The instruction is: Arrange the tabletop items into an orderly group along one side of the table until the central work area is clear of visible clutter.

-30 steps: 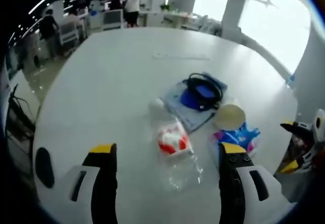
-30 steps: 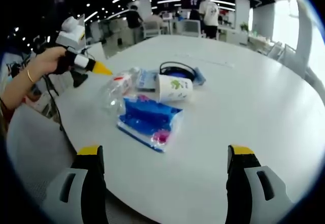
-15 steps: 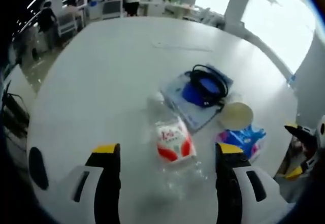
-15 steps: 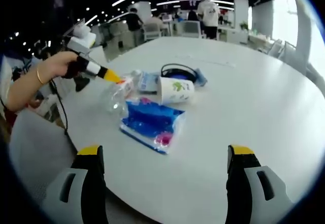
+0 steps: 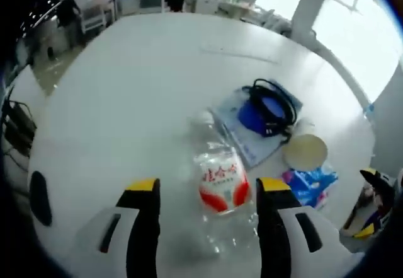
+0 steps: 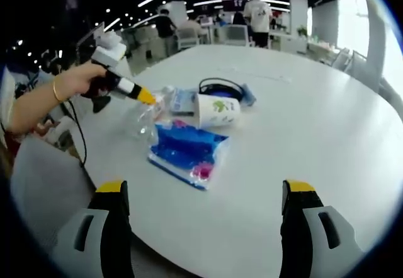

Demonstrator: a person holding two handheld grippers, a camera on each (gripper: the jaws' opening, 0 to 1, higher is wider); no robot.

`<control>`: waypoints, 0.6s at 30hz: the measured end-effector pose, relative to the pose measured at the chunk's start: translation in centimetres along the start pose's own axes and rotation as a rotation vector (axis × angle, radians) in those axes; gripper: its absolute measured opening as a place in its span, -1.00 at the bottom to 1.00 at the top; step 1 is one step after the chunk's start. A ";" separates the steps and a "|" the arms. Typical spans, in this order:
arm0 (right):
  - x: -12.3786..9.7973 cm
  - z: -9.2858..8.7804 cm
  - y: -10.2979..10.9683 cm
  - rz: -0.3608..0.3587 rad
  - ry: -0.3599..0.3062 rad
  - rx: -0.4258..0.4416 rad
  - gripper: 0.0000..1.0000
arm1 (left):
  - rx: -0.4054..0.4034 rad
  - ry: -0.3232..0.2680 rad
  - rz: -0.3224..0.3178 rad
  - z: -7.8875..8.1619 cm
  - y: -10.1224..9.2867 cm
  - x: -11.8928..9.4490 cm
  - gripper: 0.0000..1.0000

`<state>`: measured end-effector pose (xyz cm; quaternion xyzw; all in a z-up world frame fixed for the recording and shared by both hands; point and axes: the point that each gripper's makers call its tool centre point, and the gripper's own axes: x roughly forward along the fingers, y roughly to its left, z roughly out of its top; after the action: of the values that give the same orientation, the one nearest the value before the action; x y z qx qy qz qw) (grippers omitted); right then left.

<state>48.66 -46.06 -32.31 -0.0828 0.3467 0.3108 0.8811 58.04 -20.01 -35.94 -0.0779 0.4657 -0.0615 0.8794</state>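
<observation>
- Clear plastic bottle (image 5: 220,186) with a red-and-white label is lying on its side between the left gripper (image 5: 204,190) jaws, cap end pointing away; jaws are sitting spread either side of it, contact not confirmable from the left gripper view.
- Risk: thin crinkled wall looks empty and light, so a squeeze is likely crushing it rather than gripping; round body could be rolling or squirting forward out of the jaws into the pile beyond.
- Just beyond the bottle's cap end: flat blue-and-white booklet (image 5: 242,130), glossy, with a coiled black cable (image 5: 272,104) resting on top. Cable is loose, so it could be snagging or sliding off if the booklet gets nudged.
- Right of those: paper cup (image 5: 305,150) tipped on its side, mouth toward the left gripper; light, cylindrical, liable to roll.
- Nearer on that side, beside the right jaw: soft blue plastic pouch (image 5: 312,183), floppy and slippery.
- White table (image 5: 126,95) is smooth and glossy, offering little friction.
- Right gripper (image 6: 204,196) is hanging wide open and empty, well short of the cluster, pouch nearest to it, cup and cable further out.
</observation>
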 end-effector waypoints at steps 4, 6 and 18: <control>0.0 0.1 0.1 0.002 -0.003 0.003 0.99 | -0.010 0.040 0.011 -0.7 0.0 0.4 0.16; 0.0 0.1 0.0 0.003 -0.003 0.005 0.99 | -0.032 0.046 0.008 -0.7 0.1 0.6 0.15; 0.2 -0.2 0.1 0.009 0.013 -0.004 0.99 | -0.031 0.098 -0.015 -0.5 -1.1 1.9 -0.09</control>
<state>48.56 -45.95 -32.56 -0.0852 0.3522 0.3151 0.8771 58.63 -21.46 -37.60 -0.0918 0.5083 -0.0646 0.8538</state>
